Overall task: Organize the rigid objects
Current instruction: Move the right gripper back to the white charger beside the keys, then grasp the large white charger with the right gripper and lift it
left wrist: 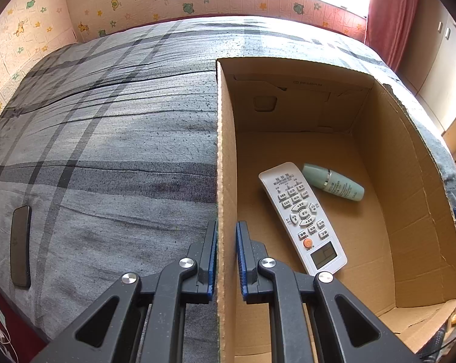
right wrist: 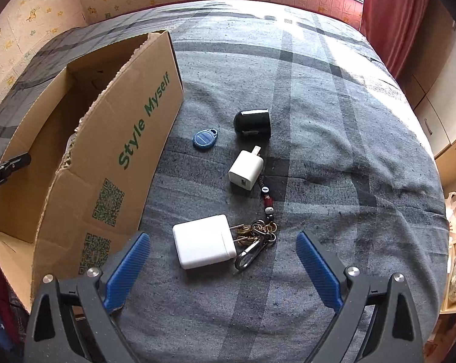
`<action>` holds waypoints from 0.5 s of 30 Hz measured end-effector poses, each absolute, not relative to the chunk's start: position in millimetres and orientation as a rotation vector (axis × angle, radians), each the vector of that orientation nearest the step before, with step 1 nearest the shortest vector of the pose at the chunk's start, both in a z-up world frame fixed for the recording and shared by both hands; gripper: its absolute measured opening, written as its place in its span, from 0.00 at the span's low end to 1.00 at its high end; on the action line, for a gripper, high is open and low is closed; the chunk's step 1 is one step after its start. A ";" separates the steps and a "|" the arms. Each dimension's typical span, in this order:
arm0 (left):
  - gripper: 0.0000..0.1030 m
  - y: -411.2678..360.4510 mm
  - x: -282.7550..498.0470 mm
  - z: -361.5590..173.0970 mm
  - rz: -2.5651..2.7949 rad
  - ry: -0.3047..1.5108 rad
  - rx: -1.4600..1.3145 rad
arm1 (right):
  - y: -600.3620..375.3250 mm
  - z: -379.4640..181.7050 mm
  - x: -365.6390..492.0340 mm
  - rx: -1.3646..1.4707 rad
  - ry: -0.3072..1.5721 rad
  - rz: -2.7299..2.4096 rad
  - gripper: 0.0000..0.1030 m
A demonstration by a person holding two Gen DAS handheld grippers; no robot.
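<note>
Lower end of the white remote control (left wrist: pixel 303 217) hidden behind one finger of the left tool (left wrist: pixel 226 227). Cannot tell whether that tool's blue pads (left wrist: pixel 241 260) press the brown cardboard box wall (left wrist: pixel 226 151) between them. Near end of the box cut off by the bottom edge. Print on the pale green bottle (left wrist: pixel 334 181) too small to read.

In the right wrist view, box interior mostly screened by the printed side (right wrist: pixel 116 157); lower square code partly behind a tool finger. Bunch of brass keys (right wrist: pixel 258 233) partly covered by the large white charger's (right wrist: pixel 203 245) prongs. Kind of rounded black object (right wrist: pixel 252 122) unclear. Window washed out by glare.
</note>
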State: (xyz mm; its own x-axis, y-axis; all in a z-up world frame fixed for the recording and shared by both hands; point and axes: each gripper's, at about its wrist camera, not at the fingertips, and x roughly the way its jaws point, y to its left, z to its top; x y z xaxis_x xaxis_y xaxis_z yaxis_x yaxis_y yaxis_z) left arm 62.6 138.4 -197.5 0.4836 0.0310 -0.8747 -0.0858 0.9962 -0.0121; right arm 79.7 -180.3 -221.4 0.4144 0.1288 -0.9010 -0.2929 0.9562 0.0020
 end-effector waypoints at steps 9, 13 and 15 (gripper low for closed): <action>0.12 136.5 64.4 -196.2 0.076 1.069 -0.057 | -170.0 -249.6 85.8 -0.200 1.164 0.335 0.93; 0.12 136.7 64.4 -196.5 0.078 1.069 -0.059 | -168.9 -256.4 90.8 -0.214 1.181 0.333 0.89; 0.12 136.9 64.5 -196.5 0.077 1.069 -0.060 | -169.4 -258.8 92.6 -0.210 1.188 0.331 0.88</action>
